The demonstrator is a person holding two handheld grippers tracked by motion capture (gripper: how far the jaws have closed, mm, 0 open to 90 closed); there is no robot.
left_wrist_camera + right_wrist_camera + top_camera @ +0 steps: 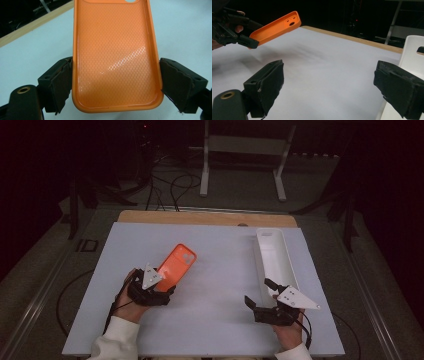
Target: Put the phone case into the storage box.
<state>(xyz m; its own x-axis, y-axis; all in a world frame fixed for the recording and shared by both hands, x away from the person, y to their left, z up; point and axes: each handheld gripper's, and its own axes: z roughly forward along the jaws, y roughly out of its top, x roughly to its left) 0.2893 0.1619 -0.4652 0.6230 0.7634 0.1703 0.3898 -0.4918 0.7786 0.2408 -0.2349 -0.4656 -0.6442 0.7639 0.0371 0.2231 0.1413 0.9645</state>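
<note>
The left gripper (113, 82) has its jaws clamped on the two long edges of the orange case (115, 55) near its bottom end — the case is lifted off the white counter (215, 270), hollow side up and tilted. The right gripper (329, 87) rests with jaws wide apart, holding nothing, beside the white tray (275, 255), which is empty.

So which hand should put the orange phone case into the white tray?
Probably the left. The left gripper already clamps the orange phone case by its sides, lifted off the table. The right gripper is open with nothing in it, beside the white tray.
</note>
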